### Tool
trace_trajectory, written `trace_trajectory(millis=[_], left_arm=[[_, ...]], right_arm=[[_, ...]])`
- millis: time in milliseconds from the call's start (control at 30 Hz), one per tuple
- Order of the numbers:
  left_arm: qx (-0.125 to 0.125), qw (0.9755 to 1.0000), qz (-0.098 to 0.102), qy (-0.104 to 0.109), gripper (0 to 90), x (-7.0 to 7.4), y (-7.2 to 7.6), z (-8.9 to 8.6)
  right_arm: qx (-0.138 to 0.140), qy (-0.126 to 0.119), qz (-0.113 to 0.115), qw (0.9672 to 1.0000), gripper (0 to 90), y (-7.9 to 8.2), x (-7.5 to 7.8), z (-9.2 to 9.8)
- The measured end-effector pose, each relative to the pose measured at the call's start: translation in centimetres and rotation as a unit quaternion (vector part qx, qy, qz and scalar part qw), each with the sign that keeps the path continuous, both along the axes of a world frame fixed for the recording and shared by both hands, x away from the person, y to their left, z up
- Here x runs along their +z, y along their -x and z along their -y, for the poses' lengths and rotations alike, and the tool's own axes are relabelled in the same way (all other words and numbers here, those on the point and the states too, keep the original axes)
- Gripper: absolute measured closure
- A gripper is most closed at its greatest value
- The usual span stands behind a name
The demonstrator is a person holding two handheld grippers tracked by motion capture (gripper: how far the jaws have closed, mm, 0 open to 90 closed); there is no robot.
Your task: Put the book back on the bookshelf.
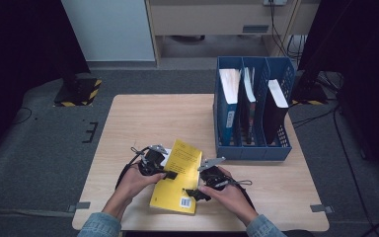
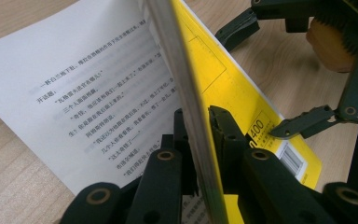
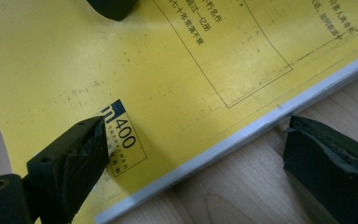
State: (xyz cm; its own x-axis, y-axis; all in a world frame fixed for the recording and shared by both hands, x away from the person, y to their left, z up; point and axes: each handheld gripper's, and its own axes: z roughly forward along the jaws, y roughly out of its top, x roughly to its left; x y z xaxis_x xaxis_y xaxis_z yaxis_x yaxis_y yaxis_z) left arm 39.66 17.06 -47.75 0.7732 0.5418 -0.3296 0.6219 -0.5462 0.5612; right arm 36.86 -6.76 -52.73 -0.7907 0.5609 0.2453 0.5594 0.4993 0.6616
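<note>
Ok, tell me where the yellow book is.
High view: the yellow book lies at the table's near edge, between both grippers, left of the blue file rack.

Matt yellow paper book cover (image 3: 177, 70), white printed pages (image 2: 98, 93), pale smooth wood-grain table (image 1: 153, 118).

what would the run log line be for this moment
left gripper: shut on yellow book cover and pages | right gripper: open, jaws straddling book's edge | book: on table, cover lifted | blue file rack: untouched
</note>
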Motion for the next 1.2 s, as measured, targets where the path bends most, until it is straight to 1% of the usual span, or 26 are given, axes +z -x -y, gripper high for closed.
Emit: trace_trajectory(millis=[33, 67, 133, 167, 200, 233, 300, 333, 367, 433, 500, 533, 633, 767, 800, 833, 867, 933, 967, 1033, 1100, 1200], left_arm=[[0.0, 1.0, 0.002, 0.0, 81.9, 0.1, 0.1, -0.1], [-0.001, 1.0, 0.004, -0.001, 82.0, 0.1, 0.1, -0.1], [0.002, 1.0, 0.006, 0.004, 82.0, 0.2, 0.2, -0.1], [-0.001, 1.0, 0.007, 0.002, 82.0, 0.3, 0.2, -0.2], [0.0, 1.0, 0.008, 0.003, 82.0, 0.4, 0.3, -0.2], [0.0, 0.9999, 0.009, 0.004, 82.0, 0.4, 0.3, -0.2], [0.001, 0.9999, 0.013, 0.003, 82.0, 0.6, 0.3, -0.2], [-0.002, 0.9999, 0.015, 0.003, 82.2, 0.7, 0.3, -0.1], [-0.004, 0.9999, 0.017, 0.003, 82.2, 0.9, 0.4, -0.1], [-0.008, 0.9997, 0.022, 0.007, 82.9, 1.3, 0.5, 0.0], [-0.01, 0.9996, 0.027, 0.008, 83.5, 1.5, 0.6, 0.0], [-0.01, 0.9996, 0.027, 0.006, 83.7, 1.6, 0.6, -0.1], [-0.009, 0.9996, 0.026, 0.009, 83.7, 1.8, 0.5, -0.2], [-0.008, 0.9995, 0.031, 0.006, 83.8, 2.2, 0.6, -0.4], [-0.009, 0.9994, 0.032, 0.009, 83.9, 2.2, 0.6, -0.4], [-0.01, 0.9993, 0.034, 0.006, 84.1, 2.3, 0.7, -0.4], [-0.011, 0.9993, 0.036, 0.003, 84.2, 2.4, 0.7, -0.4], [-0.01, 0.9993, 0.037, 0.005, 84.3, 2.5, 0.8, -0.4], [-0.009, 0.9992, 0.037, 0.006, 84.3, 2.6, 0.8, -0.5], [-0.007, 0.9991, 0.041, 0.008, 84.6, 2.9, 0.9, -0.8], [-0.002, 0.9988, 0.047, 0.013, 85.1, 3.2, 1.0, -1.1], [0.0, 0.9985, 0.053, 0.014, 85.4, 3.6, 1.2, -1.5]], right_arm=[[0.0, -0.001, -0.004, 1.0, 7.4, -0.1, 0.0, 0.1], [0.007, 0.0, -0.001, 1.0, 7.4, -0.3, 0.0, 0.1], [0.011, 0.001, -0.01, 0.9999, 7.9, -0.5, 0.1, 0.1], [0.009, -0.002, -0.007, 0.9999, 8.0, -0.6, 0.1, 0.1], [0.015, -0.001, -0.009, 0.9999, 8.0, -0.7, 0.1, 0.2], [0.013, -0.002, -0.015, 0.9998, 8.0, -0.8, 0.2, 0.1], [0.018, -0.001, -0.011, 0.9998, 6.9, -1.1, 0.1, 0.1], [0.017, 0.0, -0.018, 0.9997, 5.6, -1.2, 0.2, 0.0], [0.015, -0.001, -0.019, 0.9997, 4.2, -1.3, 0.1, -0.1], [0.018, -0.003, -0.026, 0.9995, 3.7, -1.5, 0.2, -0.2], [0.018, -0.01, -0.037, 0.9991, 3.7, -1.7, 0.2, -0.3], [0.021, -0.011, -0.036, 0.9991, 3.8, -1.8, 0.2, -0.3], [0.02, -0.024, -0.044, 0.9986, 7.8, -2.2, 0.2, -0.1], [0.021, -0.057, -0.061, 0.9963, 15.3, -2.9, 0.0, 0.3], [0.025, -0.062, -0.067, 0.9955, 16.8, -3.0, 0.0, 0.3], [0.028, -0.066, -0.076, 0.9945, 18.0, -3.1, 0.0, 0.3], [0.03, -0.066, -0.079, 0.9943, 18.4, -3.2, 0.1, 0.3], [0.037, -0.06, -0.076, 0.9946, 19.1, -3.2, 0.2, 0.3], [0.039, -0.056, -0.078, 0.9946, 19.6, -3.2, 0.4, 0.3], [0.044, -0.052, -0.071, 0.9952, 22.2, -3.3, 0.8, 0.3], [0.043, -0.054, -0.064, 0.9955, 26.6, -3.3, 1.4, 0.4], [0.041, -0.047, -0.055, 0.9965, 28.9, -3.2, 2.3, 0.1]])
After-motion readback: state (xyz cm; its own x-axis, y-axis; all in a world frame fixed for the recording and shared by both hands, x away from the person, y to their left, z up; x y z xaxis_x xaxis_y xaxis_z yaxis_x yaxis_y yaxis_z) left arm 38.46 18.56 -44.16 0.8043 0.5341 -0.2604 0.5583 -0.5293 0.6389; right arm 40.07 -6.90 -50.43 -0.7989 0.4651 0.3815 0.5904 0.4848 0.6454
